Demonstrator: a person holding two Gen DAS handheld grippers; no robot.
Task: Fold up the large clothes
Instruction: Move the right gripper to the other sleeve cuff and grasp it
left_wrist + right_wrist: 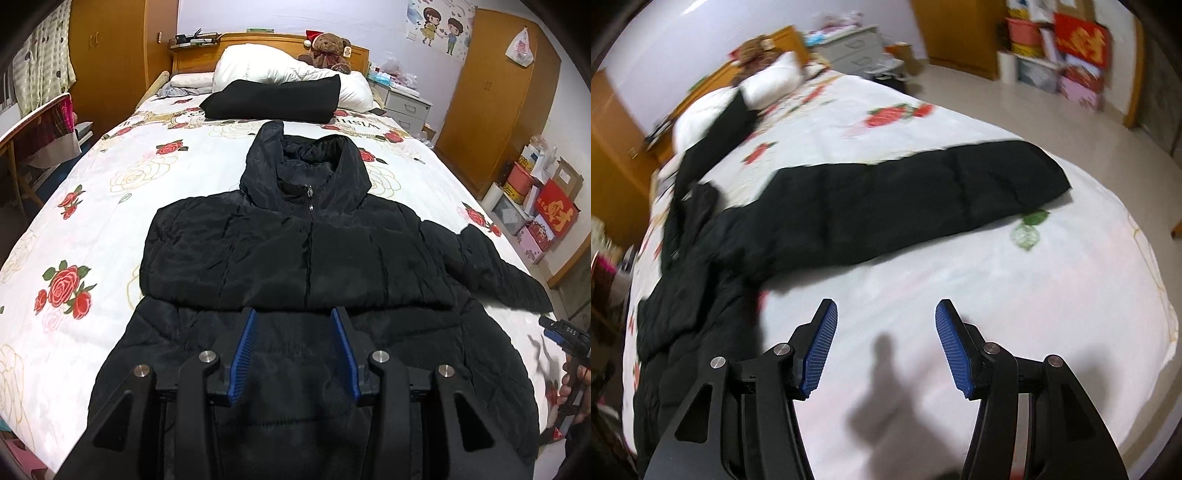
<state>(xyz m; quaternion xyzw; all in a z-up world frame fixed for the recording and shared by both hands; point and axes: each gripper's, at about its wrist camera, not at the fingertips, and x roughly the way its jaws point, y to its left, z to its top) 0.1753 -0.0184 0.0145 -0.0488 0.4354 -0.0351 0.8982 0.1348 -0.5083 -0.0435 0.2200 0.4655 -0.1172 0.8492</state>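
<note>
A black hooded puffer jacket lies front up on the rose-print bed sheet, zipped, with its hood toward the headboard. One sleeve stretches out to the right; in the right wrist view this sleeve runs across the bed toward its edge. My left gripper is open over the jacket's lower half, blue pads apart, gripping nothing. My right gripper is open above the bare sheet, short of the sleeve, nothing between its fingers. The picture in the right wrist view is blurred.
A folded black garment lies beyond the hood, before white pillows and a teddy bear. A drawer unit and stacked boxes stand right of the bed, a chair left. A hand shows at the right edge.
</note>
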